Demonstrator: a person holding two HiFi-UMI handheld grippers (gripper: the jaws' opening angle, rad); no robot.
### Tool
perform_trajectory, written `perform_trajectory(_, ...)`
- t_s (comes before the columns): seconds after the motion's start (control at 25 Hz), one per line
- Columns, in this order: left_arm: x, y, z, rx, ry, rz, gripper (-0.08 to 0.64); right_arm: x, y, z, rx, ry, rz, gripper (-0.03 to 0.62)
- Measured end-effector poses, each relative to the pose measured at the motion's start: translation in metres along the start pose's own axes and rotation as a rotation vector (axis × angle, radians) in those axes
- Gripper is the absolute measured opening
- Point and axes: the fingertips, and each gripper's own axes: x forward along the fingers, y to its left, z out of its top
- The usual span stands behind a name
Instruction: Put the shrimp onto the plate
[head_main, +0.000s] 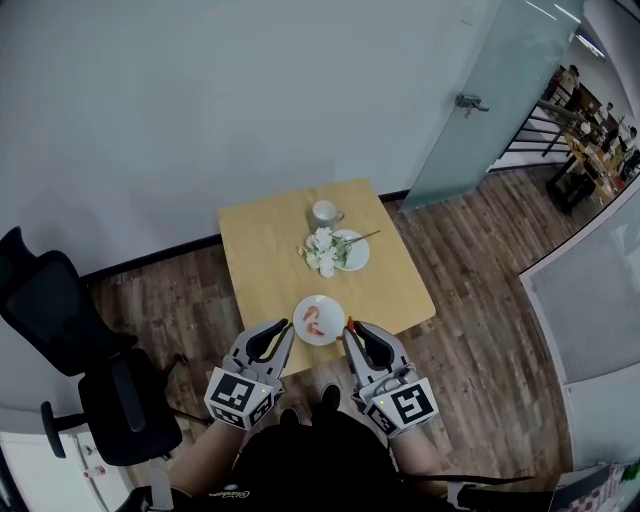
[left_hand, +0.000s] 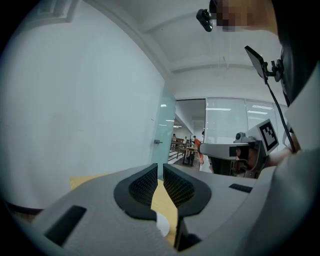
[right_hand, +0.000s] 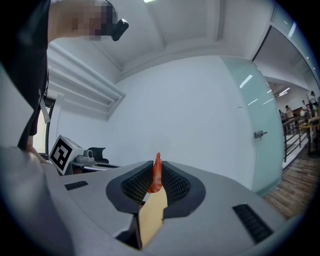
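Gripping: the right gripper (right_hand: 156, 169) has its jaws closed on a thin orange shrimp (right_hand: 156, 177), one end poking up past the tips.
Left gripper (left_hand: 158, 172): jaws nearly together, only a slit between them, nothing held.
Position: both grippers hover at the near edge of the square light wooden table (head_main: 265, 260), flanking the small round white plate (head_main: 328, 334).
Plate contents: a second orange shrimp (head_main: 313, 317) lies on it.
Farther back: a white cup (head_main: 325, 212) and white flowers (head_main: 322, 250) on another white plate (head_main: 357, 250).
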Motion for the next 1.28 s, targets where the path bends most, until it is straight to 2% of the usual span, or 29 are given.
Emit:
perform_trajectory(0.44, 0.078, -0.007, 0.035, 0.051, -0.047, 0.070, 0.038, 0.015, -0.075, 0.024, -0.016, -0.038, 0.081, 0.052)
perform_trajectory(0.68, 0.103, -0.012, 0.038, 0.049, -0.048, 0.120, 0.035, 0.020, -0.101, 0.026, -0.016, -0.036, 0.130, 0.052)
perform_trajectory(0.92, 0.110, -0.004, 0.036, 0.039, -0.037, 0.110, 0.035, 0.032, -0.103, 0.026, -0.013, -0.033, 0.134, 0.052)
perform_trajectory(1.28, 0.093, 0.028, 0.041, 0.051, -0.037, 0.103, 0.026, 0.056, -0.080, 0.025, -0.017, -0.021, 0.115, 0.052)
